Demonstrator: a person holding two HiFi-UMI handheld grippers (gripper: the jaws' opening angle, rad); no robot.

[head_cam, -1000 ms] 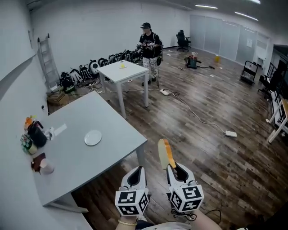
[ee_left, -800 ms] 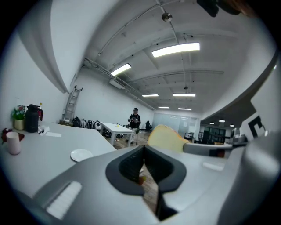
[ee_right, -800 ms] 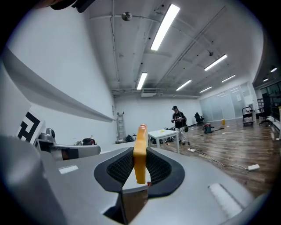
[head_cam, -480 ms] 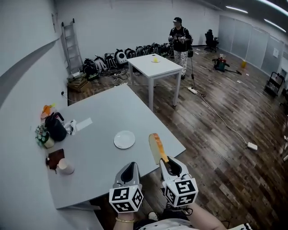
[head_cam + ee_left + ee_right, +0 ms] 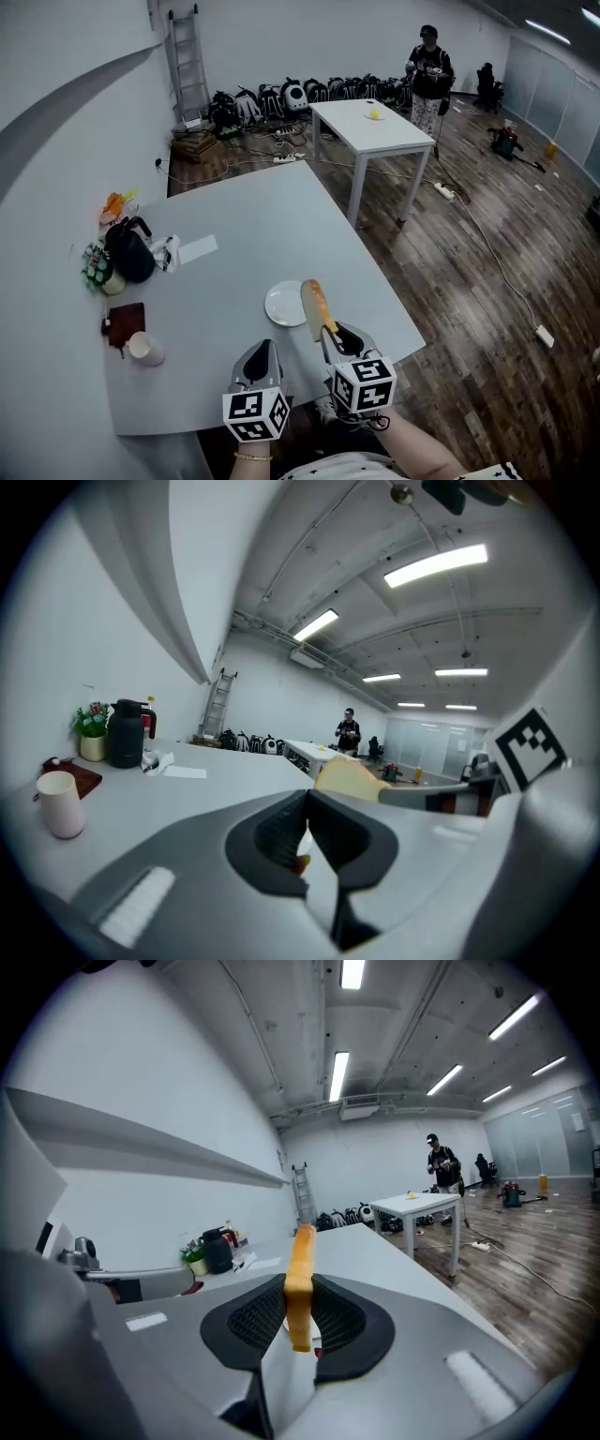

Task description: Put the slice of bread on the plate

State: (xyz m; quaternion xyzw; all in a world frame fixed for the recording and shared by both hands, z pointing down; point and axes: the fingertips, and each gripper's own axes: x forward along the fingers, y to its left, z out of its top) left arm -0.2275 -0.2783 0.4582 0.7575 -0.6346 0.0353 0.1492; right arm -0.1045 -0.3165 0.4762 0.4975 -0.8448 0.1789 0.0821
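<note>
While the left gripper (image 5: 260,360) sits low in the middle of the head view, its jaws are pressed together on nothing; the left gripper view shows the dark pads (image 5: 279,832) meeting along one seam. Just to its right, the right gripper (image 5: 337,337) is clamped on the slice of bread (image 5: 315,305), with the lower end pinched between the ribbed pads (image 5: 251,1321) and most of the slice standing out beyond them.

The slice is held on edge, nearly upright and leaning a little toward the upper left of the head view. It has a pale face and a golden-orange crust. There it overlaps the right rim of the white plate (image 5: 279,305) on the grey table (image 5: 244,225) — whether it touches the plate cannot be told.

Only the head view shows the plate plainly. The right gripper view catches the bread edge-on as a narrow orange strip (image 5: 300,1274). The left gripper view shows its broad pale side (image 5: 349,778) at mid-frame, with a white cup (image 5: 61,803) and a black jug (image 5: 125,733) at far left. At the right of the right gripper view stand a white table (image 5: 417,1206) and a person (image 5: 439,1166)
</note>
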